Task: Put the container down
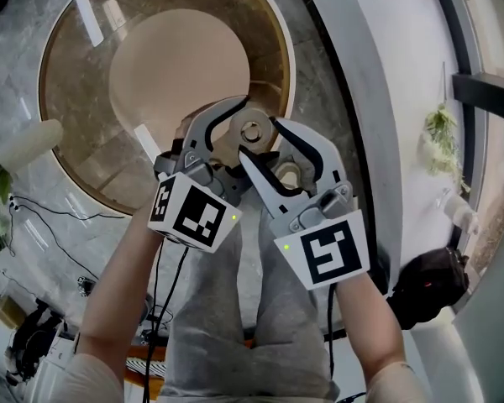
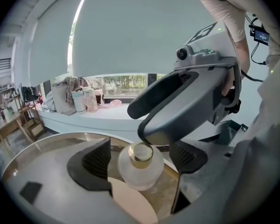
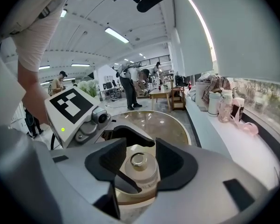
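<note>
Grey marbled floor [image 1: 17, 65] surrounds a round brown glass tabletop [image 1: 76, 82] with a beige disc [image 1: 168, 57] at its middle. A pale curved ledge [image 2: 98, 118] runs under the windows beyond, carrying bags and cups. The container [image 1: 252, 131], a small frosted bottle with a gold-coloured cap, stands on the tabletop at the edge of the beige disc, on the side nearest the person. It is upright, with its long axis vertical and its cap pointing straight up, so the head view shows the cap as a circle. Both grippers reach in from the person's side and cross above the bottle, the right one lying over the left. The left gripper [image 2: 142, 154] is open: its dark pads stand on either side of the rounded body with a clear gap on each side. The right gripper [image 3: 141, 157] is also spread, its pads flanking the bottle closely without visibly pressing on it. In the left gripper view, one right jaw tip sits just by the cap. Each gripper's marker cube faces up toward the head camera.
</note>
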Demonstrator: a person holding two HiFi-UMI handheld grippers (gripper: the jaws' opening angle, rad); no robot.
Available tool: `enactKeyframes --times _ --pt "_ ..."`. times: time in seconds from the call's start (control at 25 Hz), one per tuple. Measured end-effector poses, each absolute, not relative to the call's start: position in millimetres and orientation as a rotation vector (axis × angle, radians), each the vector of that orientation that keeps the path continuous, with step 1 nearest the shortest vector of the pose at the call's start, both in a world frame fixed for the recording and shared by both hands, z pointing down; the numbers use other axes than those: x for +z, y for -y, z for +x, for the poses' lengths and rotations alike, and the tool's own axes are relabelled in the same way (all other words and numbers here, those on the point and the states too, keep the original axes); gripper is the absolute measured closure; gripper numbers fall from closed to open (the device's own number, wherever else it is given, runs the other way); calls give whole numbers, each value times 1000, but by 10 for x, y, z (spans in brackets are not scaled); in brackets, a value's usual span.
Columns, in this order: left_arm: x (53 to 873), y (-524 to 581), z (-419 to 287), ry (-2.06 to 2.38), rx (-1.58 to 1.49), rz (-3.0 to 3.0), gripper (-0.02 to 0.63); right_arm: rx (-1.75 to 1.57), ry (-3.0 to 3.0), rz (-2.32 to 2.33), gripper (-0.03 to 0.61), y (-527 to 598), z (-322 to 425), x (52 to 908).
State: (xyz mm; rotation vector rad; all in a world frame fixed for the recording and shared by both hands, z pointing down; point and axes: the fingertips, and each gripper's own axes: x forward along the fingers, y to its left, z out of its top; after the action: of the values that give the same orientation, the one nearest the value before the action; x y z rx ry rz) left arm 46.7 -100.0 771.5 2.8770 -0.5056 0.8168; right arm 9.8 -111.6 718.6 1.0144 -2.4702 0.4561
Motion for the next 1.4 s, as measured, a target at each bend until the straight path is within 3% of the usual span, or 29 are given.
enactKeyframes --times 0.36,0.68,1.12,1.28,1.4 --pt "6728 1119 311 671 732 2896 242 450 2471 1232 512 1268 350 6279" --pt "5530 1347 108 768 660 2900 244 335 2476 1297 549 1402 489 5200" --pt "3628 1442 -65 812 283 2878 250 159 2510 1384 565 1420 556 3573" --pt "2963 1387 -110 905 245 2909 286 69 2534 1419 566 1340 611 2894" --pt "2500 1318 -224 1014 231 2913 389 12 2553 1430 566 1231 604 2412"
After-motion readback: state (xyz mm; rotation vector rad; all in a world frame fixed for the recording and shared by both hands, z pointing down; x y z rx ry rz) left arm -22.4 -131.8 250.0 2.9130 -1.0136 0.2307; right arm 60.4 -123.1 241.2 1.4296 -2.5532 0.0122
